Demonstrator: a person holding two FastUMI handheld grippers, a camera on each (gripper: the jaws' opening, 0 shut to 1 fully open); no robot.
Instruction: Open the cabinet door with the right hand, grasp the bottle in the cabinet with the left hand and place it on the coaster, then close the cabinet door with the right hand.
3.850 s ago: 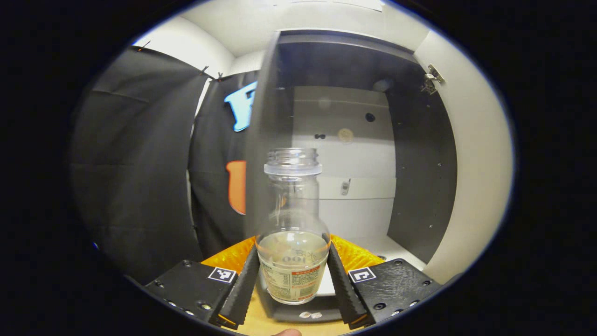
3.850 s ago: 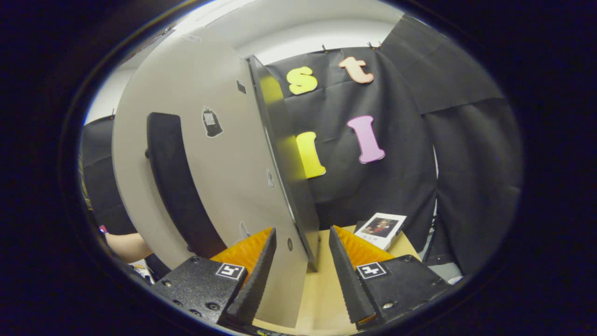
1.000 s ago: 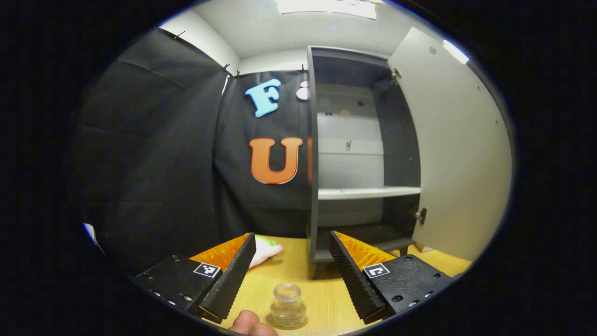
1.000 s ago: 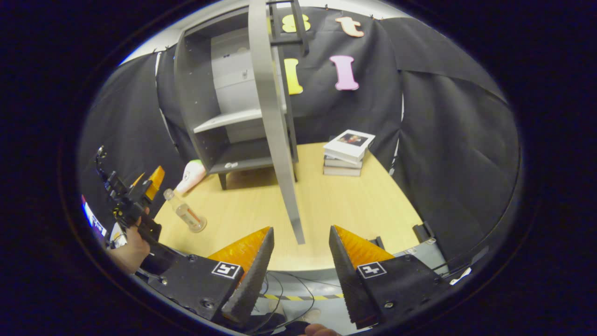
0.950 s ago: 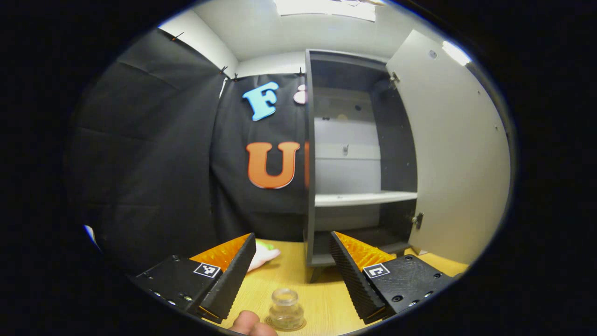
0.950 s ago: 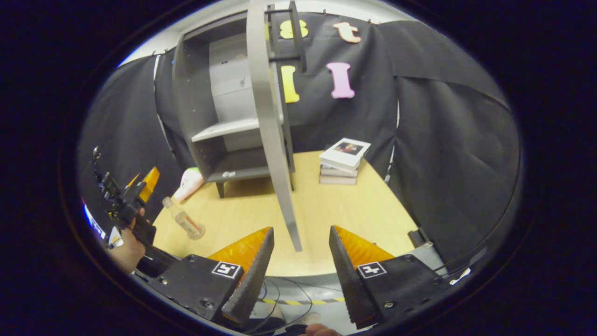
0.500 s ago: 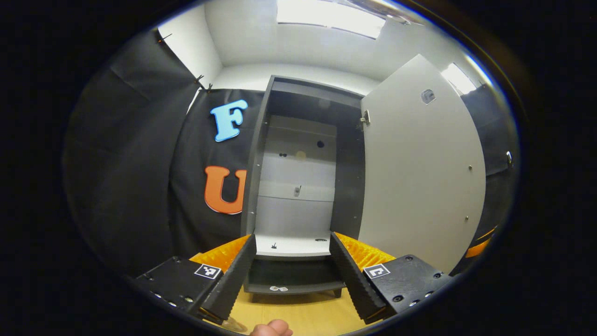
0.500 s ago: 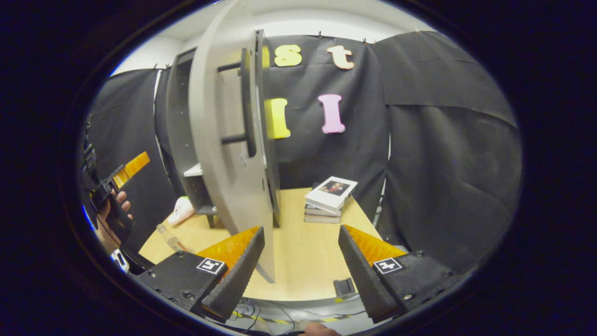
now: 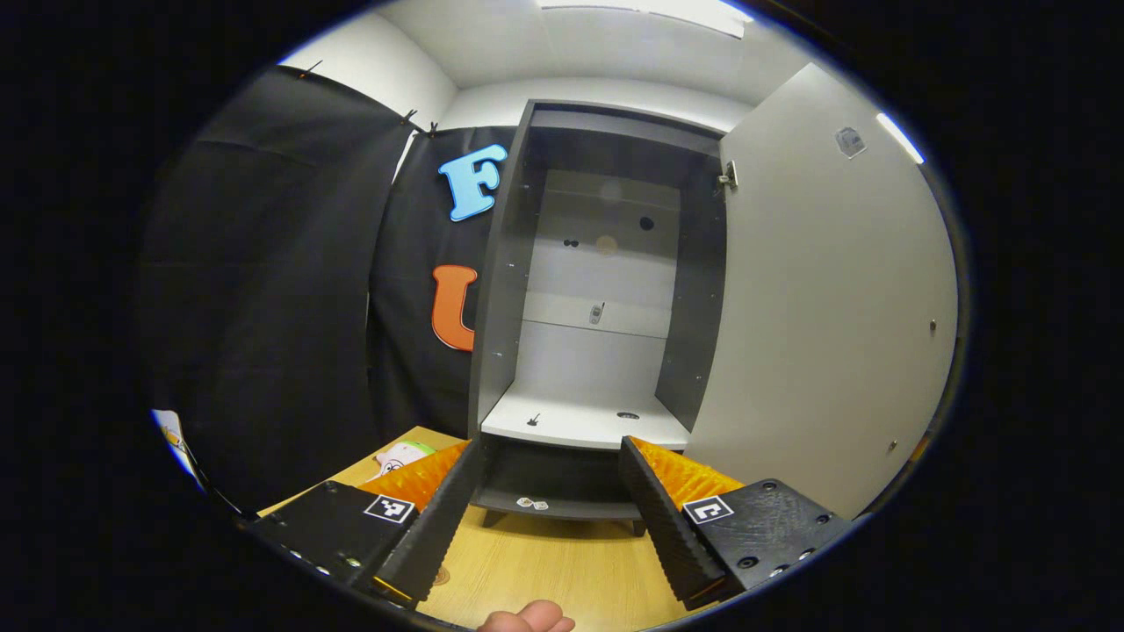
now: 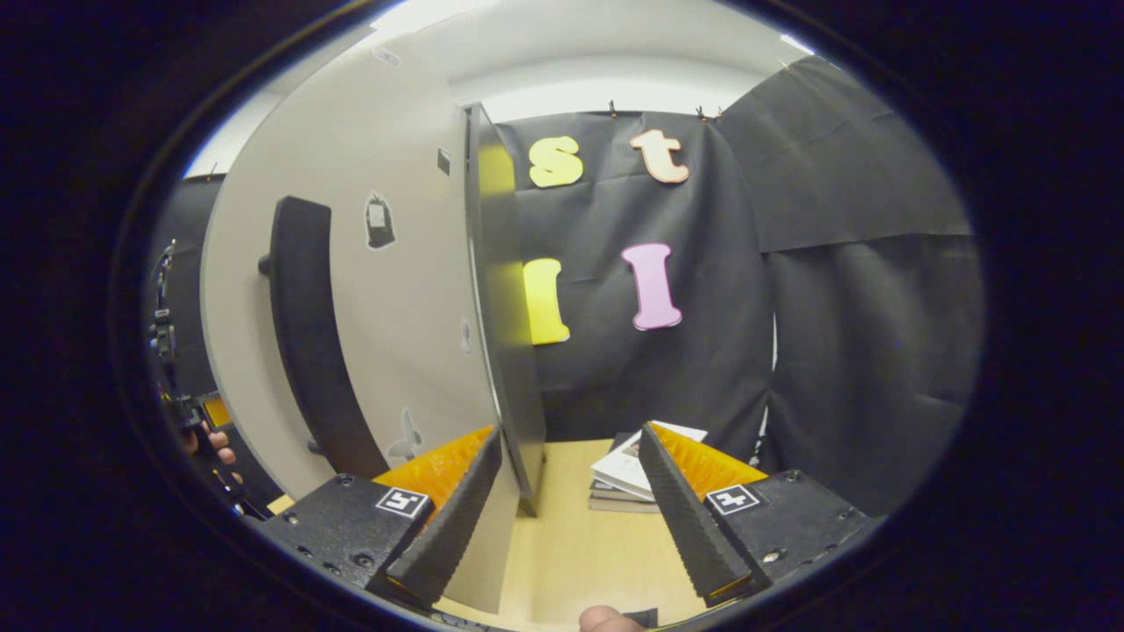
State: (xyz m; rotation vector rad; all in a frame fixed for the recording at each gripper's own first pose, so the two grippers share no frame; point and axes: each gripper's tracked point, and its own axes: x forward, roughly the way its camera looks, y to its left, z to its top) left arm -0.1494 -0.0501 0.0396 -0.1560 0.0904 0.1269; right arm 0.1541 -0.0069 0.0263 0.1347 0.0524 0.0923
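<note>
The tall grey cabinet door [image 10: 351, 290] stands swung out, taking up the left half of the right gripper view, with its long dark bar handle [image 10: 303, 325] running down the left-centre. The right gripper [image 10: 569, 518], at the bottom of that view, has its jaws spread wide and holds nothing; the door's lower edge hangs just inside the gap, beside the left finger, and I cannot tell whether it touches. My worry is the closing push: a finger pressing the thin edge rather than the face could slip off, and a hard swing could rock the dark grey open-fronted cabinet [image 9: 500, 290] on its short legs. The stack of books [image 10: 628, 478] sits low centre, close to the gripper.

In the left gripper view the left gripper [image 9: 549, 513] is likewise wide open and empty, low centre, facing the white shelf [image 9: 580, 426], which is bare. I cannot spot the bottle or coaster from here, so I cannot say where the bottle stands or how it looks.
</note>
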